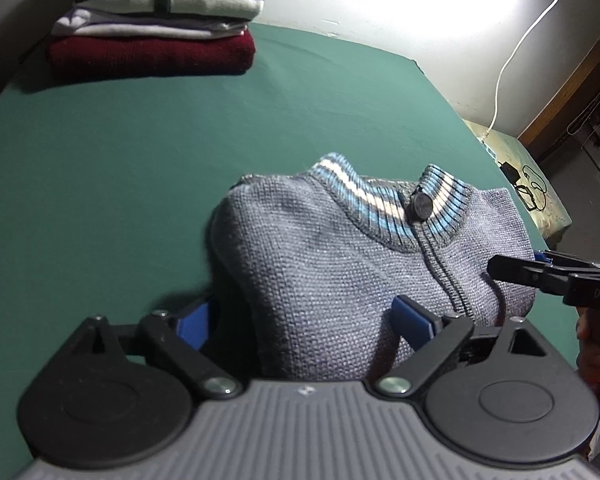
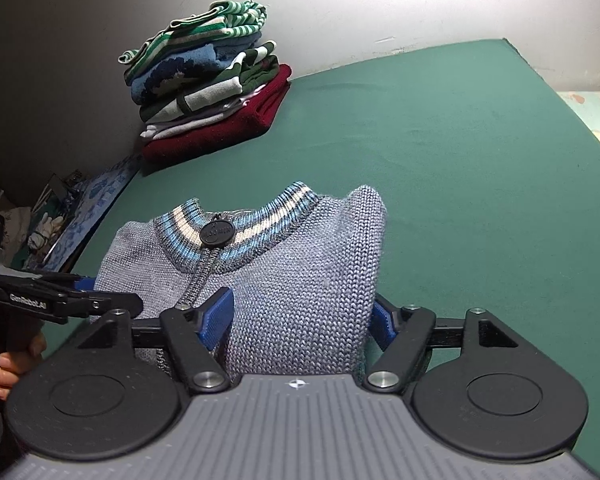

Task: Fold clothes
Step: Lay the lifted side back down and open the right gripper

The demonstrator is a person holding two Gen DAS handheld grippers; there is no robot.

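**Both claws spread wide around the folded grey sweater**

A folded grey knit sweater (image 1: 340,264) lies on the green worktop (image 1: 120,168), its striped blue-and-white collar (image 1: 372,196) on the far side and a round black zip pull (image 2: 215,234) resting on the collar.

The left claw (image 1: 306,320) stands open at the sweater's near edge. Its blue pads sit on either side of a fold of knit without pressing on it.

The right claw (image 2: 302,318) is likewise open at the near edge, toward the sweater's other side. Knit lies between its blue pads, and they do not clamp it. A hand (image 2: 14,364) holds the left tool's grip.

Well beyond the sweater, against the wall, stands a stack of folded clothes (image 2: 212,92) with a dark red sweater (image 1: 152,54) at the bottom.
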